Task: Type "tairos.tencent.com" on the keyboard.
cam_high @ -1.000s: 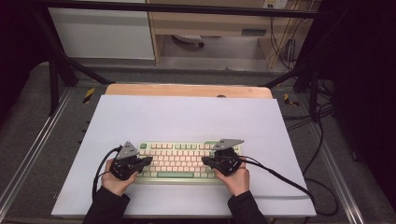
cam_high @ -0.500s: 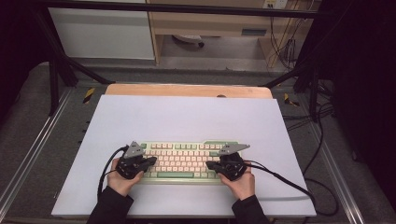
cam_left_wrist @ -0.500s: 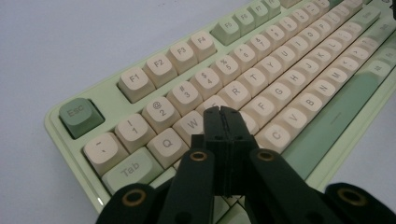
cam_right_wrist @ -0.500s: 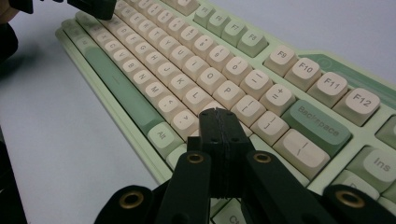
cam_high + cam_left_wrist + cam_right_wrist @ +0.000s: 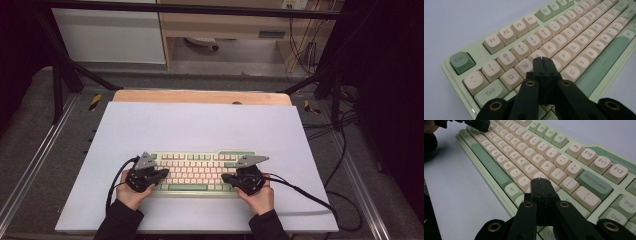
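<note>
— Both hands have slid slightly down the pale green keyboard with cream keycaps [image 5: 200,172] since a second ago?

— Yes. It lies mid-mat; my left gripper [image 5: 542,59] and right gripper [image 5: 539,180], jaws together, poke its keys.

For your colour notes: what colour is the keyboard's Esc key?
Green Esc key, clearest in the left gripper view.

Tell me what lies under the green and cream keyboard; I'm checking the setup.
A pale lavender sheet lies under the green and cream keyboard; the part directly beneath is covered.
</note>
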The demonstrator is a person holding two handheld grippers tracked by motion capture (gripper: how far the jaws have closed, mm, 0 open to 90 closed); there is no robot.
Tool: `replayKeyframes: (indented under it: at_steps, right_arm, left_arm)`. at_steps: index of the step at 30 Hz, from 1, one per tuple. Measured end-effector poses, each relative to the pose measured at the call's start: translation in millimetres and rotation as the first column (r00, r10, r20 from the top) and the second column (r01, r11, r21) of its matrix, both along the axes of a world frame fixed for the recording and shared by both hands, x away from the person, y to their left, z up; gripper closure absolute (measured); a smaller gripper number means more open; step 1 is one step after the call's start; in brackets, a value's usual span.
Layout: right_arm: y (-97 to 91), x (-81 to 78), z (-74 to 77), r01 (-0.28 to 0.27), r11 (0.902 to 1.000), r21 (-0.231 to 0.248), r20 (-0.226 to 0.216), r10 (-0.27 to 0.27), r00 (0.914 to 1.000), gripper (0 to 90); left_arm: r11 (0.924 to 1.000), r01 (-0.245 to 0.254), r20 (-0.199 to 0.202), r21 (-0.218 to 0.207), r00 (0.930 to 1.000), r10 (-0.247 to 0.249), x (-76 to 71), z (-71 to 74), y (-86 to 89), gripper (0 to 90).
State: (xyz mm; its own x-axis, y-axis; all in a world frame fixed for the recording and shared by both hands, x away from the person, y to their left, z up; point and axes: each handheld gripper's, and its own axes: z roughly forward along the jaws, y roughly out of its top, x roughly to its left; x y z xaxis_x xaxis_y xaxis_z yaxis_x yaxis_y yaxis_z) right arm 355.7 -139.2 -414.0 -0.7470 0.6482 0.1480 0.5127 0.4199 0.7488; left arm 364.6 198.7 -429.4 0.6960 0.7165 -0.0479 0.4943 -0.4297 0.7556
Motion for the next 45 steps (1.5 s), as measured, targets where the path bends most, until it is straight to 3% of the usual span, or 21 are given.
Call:
replayKeyframes:
  at_steps: [13,29,39,45]
  right_arm:
    - [0.9,-0.5,-0.7,-0.003,1.0000,0.006,-0.001,0.003,1.0000,90.0]
    - [2.5,0.2,1.5,-0.012,0.9993,0.036,-0.012,0.012,0.9999,90.0]
    - [13.4,4.6,4.6,-0.037,0.9985,0.042,-0.004,0.037,0.9993,90.0]
    - [23.6,9.0,-1.4,-0.045,0.9981,0.042,-0.019,0.046,0.9988,90.0]
  left_arm:
    - [0.9999,0.002,0.023,-0.014,0.9997,-0.001,-5.5,6.1,4.6,90.0]
    - [0.9993,-0.013,0.019,-0.034,0.9997,0.014,-12.4,10.7,17.4,89.9]
    - [0.9989,-0.024,0.012,-0.039,0.9996,0.025,-15.5,10.0,24.8,89.9]
    - [0.9986,-0.028,0.008,-0.044,0.9996,0.028,-15.0,9.1,27.9,89.9]
